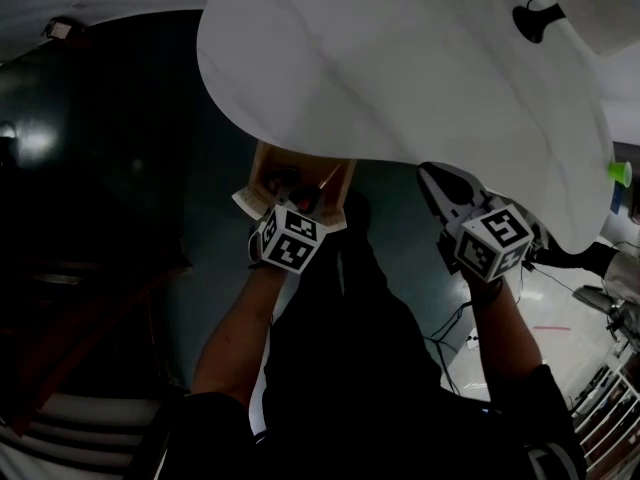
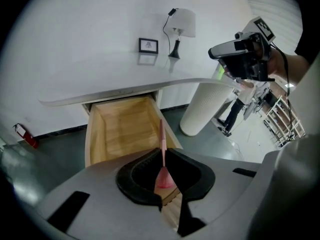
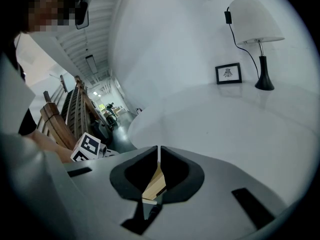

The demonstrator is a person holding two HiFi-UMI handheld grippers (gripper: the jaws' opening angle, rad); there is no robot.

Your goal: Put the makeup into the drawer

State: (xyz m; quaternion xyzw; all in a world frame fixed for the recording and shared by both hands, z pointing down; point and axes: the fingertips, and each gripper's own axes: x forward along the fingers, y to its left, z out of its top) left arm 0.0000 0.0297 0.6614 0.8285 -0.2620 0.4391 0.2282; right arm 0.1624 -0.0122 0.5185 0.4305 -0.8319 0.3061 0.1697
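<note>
- left gripper [image 2: 161, 151]: jaws partly closed and clamped on a pink makeup brush [image 2: 161, 134]; pads grip the thin handle just ahead of the bristles.
- brush long axis runs along the gripper's own pointing line: bristle fan sits back inside the jaw hollow, handle sticks out forward and down.
- drawer [image 2: 122, 129] is pulled open under the white tabletop [image 2: 100, 59], wooden, and no items show in the part in view. It lies straight ahead of and below the left gripper.
- key relation: in the left gripper view the handle tip lines up with the drawer's right side wall, not the middle. The brush looks to be above the rim rather than inside, hard to be sure from this angle. Judgement: shift slightly left and lower before letting go.
- left hand is nearer the drawer and carries the load; head view shows it right over the drawer front.
- right gripper [image 3: 158, 150]: jaws together, nothing held, off to the right at the table edge, well apart from the brush.
- tan patch seen past the right jaws is probably the drawer corner.
- farther out: lamp [image 3: 257, 29] and small picture frame [image 3: 228, 73] on the tabletop, ribbed white pedestal [image 2: 205, 106] to the right of the drawer.
</note>
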